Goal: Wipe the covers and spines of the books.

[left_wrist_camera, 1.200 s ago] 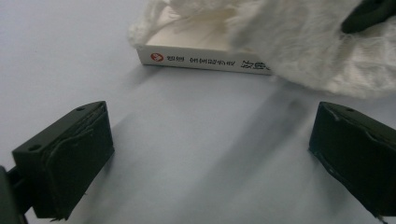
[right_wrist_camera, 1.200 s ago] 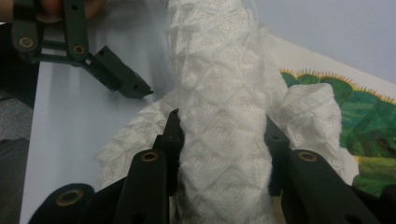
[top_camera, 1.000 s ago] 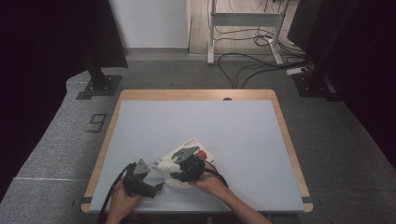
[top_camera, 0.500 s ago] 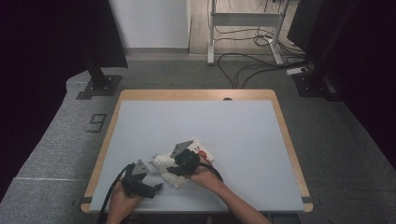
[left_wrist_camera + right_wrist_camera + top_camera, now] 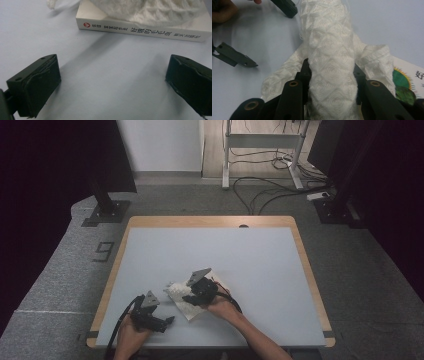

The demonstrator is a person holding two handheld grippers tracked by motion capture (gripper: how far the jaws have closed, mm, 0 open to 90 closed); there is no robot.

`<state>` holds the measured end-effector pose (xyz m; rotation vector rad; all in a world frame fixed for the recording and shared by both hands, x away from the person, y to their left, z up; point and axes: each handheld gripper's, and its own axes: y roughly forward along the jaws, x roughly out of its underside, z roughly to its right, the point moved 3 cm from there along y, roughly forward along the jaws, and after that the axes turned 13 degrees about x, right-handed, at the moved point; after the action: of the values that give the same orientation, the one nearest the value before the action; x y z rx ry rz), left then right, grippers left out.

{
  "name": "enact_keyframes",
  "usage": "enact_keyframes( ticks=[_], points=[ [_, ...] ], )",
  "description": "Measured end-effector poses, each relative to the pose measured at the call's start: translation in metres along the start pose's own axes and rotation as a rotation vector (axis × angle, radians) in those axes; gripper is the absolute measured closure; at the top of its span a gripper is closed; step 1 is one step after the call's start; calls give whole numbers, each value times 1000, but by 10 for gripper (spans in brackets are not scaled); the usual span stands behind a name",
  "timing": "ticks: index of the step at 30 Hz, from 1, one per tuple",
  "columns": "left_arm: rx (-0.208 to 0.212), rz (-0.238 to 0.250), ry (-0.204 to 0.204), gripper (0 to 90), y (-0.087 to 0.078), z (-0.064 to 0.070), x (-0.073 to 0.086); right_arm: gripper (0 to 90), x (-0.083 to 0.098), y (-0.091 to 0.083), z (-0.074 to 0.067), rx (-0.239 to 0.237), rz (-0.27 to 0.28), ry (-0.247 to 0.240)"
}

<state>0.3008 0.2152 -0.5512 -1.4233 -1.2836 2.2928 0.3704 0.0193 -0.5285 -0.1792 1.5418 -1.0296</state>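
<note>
A white knitted cloth lies bunched on a thin white book near the table's front. My right gripper is shut on a fold of the cloth, whose knit bulges up between its fingers. The book's cover shows green at the right, under the cloth. My left gripper rests low on the table, left of the book and open. Between its jaws is bare table, and the book's spine with printed characters lies ahead under the cloth.
The pale blue table has a wooden rim. The left gripper's jaw and grey plate lie close to the cloth's left side. Cables and a desk frame are on the floor beyond.
My right gripper has shifted slightly left with the cloth in it, and the bunched cloth has drawn up a little. The left hand has stayed put.
</note>
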Motion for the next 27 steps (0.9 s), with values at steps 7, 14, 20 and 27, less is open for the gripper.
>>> enact_keyframes(
  ticks=[7,14,20,27],
  points=[
    [-1,-1,2,0,0,0,0,643,6,-3,13,33,-3,32],
    [0,-1,1,0,0,0,0,642,13,-6,28,61,0,59],
    [0,-1,1,0,0,0,0,642,18,-9,41,90,-3,83],
    [0,-1,1,0,0,0,0,642,25,-13,56,124,-10,115]
  ],
)
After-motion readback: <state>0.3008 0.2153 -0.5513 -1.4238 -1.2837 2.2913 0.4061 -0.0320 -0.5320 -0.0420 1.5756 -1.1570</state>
